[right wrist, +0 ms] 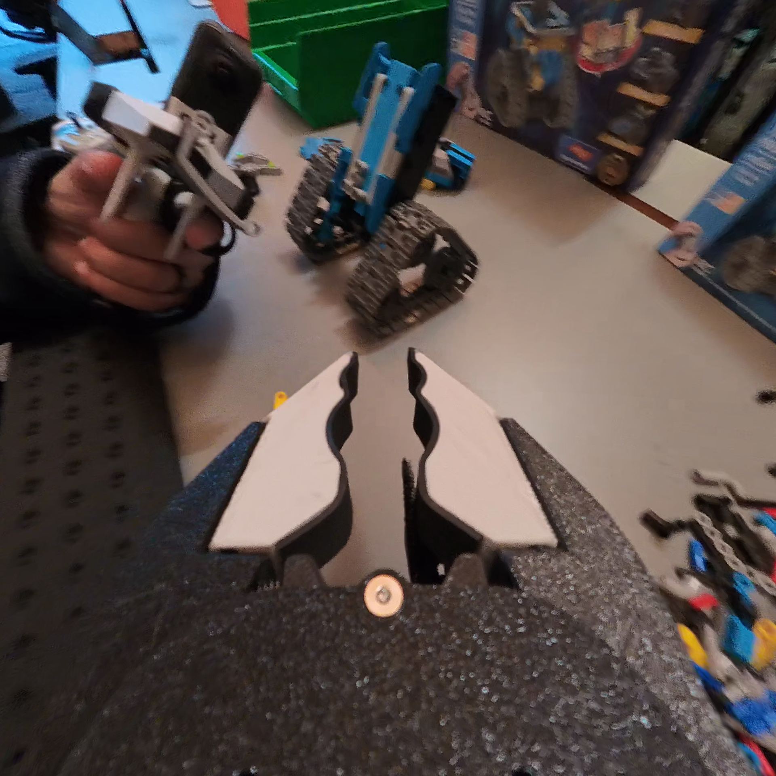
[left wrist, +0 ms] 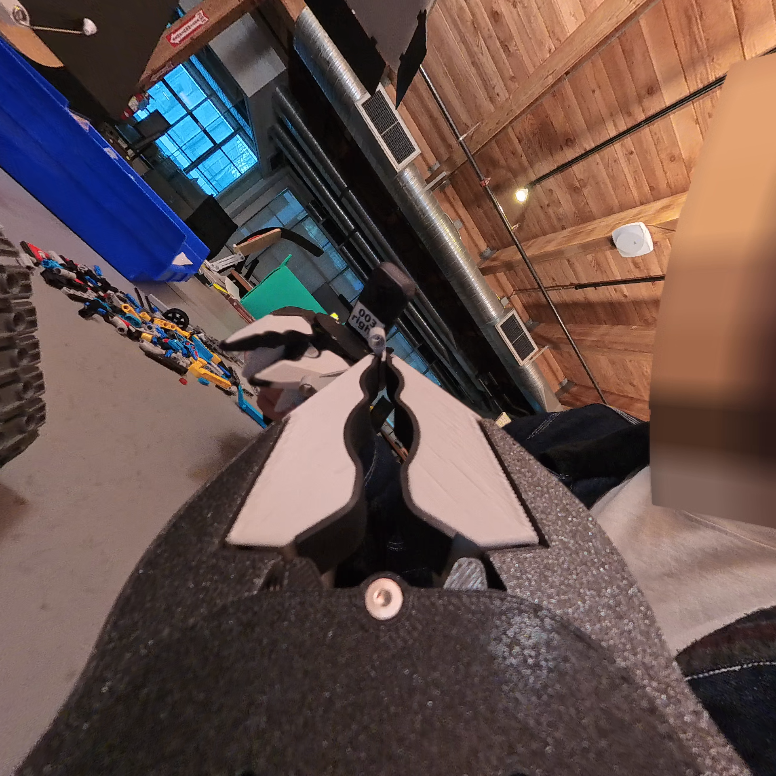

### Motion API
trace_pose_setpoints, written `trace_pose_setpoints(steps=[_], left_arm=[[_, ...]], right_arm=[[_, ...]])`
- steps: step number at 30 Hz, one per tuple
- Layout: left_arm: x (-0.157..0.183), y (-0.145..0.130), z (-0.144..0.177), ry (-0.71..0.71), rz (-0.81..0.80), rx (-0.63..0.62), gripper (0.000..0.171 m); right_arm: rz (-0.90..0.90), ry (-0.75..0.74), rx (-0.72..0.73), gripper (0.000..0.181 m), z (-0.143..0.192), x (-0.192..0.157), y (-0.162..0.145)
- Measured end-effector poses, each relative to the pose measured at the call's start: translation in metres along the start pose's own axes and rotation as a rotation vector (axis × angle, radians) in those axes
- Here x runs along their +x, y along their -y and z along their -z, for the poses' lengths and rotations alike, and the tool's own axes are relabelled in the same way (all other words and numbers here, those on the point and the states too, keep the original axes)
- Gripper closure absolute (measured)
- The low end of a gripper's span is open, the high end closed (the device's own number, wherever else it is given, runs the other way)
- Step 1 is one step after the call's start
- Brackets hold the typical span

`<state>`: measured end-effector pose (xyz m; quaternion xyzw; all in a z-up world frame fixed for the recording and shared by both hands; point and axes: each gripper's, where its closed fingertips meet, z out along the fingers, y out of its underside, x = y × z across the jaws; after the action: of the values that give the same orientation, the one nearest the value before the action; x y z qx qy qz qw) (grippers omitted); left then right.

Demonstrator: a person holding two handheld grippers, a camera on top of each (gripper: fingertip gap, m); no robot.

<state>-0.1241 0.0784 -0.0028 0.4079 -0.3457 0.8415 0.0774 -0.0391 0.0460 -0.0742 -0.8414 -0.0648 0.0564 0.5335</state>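
My left gripper (left wrist: 380, 359) is raised off the table and tilted up toward the ceiling, its jaws shut tip to tip with nothing seen between them. My right gripper (right wrist: 383, 357) is open and empty, low over the grey tabletop (right wrist: 567, 336). It points at a blue toy vehicle with black tracks (right wrist: 378, 210) a short way ahead, without touching it. A hand (right wrist: 126, 252) holds the left gripper's frame (right wrist: 176, 138) up at the upper left. The right gripper (left wrist: 241, 363) shows blurred and open in the left wrist view.
Loose building pieces lie in a pile (left wrist: 159, 331), seen also at the right edge (right wrist: 722, 588). A blue bin (left wrist: 84, 176), a green bin (right wrist: 348, 63) and toy boxes (right wrist: 588, 84) stand at the back. A black perforated mat (right wrist: 63, 462) lies on the left. One gripper's finger ends stand about 12 cm off the other's.
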Motion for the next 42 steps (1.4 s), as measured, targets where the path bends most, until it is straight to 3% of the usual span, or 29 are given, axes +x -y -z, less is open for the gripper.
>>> trace_pose_setpoints(steps=[2, 6, 7, 9, 12, 14, 17, 22, 23, 25, 26, 28, 30, 33, 36, 39, 42], left_arm=[[-0.001, -0.002, -0.001, 0.006, 0.001, -0.008, 0.171], [-0.003, -0.005, -0.002, 0.020, -0.007, -0.026, 0.171], [-0.004, -0.006, -0.002, 0.021, -0.004, -0.029, 0.171], [-0.006, -0.007, -0.003, 0.025, 0.011, -0.033, 0.171], [-0.009, -0.008, -0.005, 0.019, 0.045, -0.030, 0.171], [-0.013, -0.011, -0.006, 0.016, 0.089, -0.041, 0.171], [-0.011, -0.012, -0.006, -0.037, 0.185, -0.033, 0.171], [-0.003, -0.021, -0.010, -0.077, 0.203, -0.080, 0.171], [0.000, -0.025, -0.011, -0.088, 0.206, -0.099, 0.171], [0.001, -0.034, -0.015, -0.087, 0.201, -0.142, 0.171], [0.001, -0.036, -0.016, -0.079, 0.199, -0.154, 0.171], [-0.006, -0.038, -0.015, -0.013, 0.161, -0.168, 0.154], [-0.008, -0.035, -0.011, 0.044, 0.086, -0.166, 0.143], [-0.013, -0.032, -0.008, 0.095, 0.025, -0.161, 0.144], [-0.018, -0.039, -0.011, 0.110, 0.037, -0.192, 0.143], [-0.019, -0.044, -0.014, 0.121, 0.016, -0.218, 0.144], [-0.023, -0.044, -0.014, 0.136, 0.024, -0.215, 0.144]], right_arm=[[-0.002, -0.073, -0.007, 0.163, 0.015, 0.022, -0.007], [-0.010, -0.478, -0.214, 0.181, 0.080, 0.122, -0.064], [-0.049, -0.529, -0.234, 0.181, 0.098, 0.137, -0.074], [-0.149, -0.511, -0.142, 0.181, 0.119, 0.142, -0.069], [-0.072, -0.256, -0.012, 0.168, 0.100, 0.083, -0.029], [0.018, -0.049, 0.096, 0.157, 0.068, 0.020, 0.005], [0.037, 0.288, 0.212, 0.155, 0.027, -0.067, 0.038], [-0.009, 0.368, 0.194, 0.151, -0.006, -0.088, 0.042], [-0.001, 0.371, 0.179, 0.155, -0.008, -0.091, 0.040], [0.062, 0.331, 0.168, 0.178, -0.008, -0.092, 0.037], [0.109, 0.321, 0.164, 0.180, -0.005, -0.094, 0.036], [0.151, 0.265, 0.094, 0.181, 0.003, -0.084, 0.028], [0.145, 0.161, 0.004, 0.181, 0.029, -0.052, 0.016], [-0.019, -0.093, -0.112, 0.181, 0.113, 0.031, -0.015], [-0.256, -0.582, -0.450, 0.181, 0.249, 0.139, -0.110], [-0.588, -0.747, -0.717, 0.181, 0.359, 0.161, -0.202], [-0.797, -0.817, -0.810, 0.181, 0.410, 0.147, -0.256]])
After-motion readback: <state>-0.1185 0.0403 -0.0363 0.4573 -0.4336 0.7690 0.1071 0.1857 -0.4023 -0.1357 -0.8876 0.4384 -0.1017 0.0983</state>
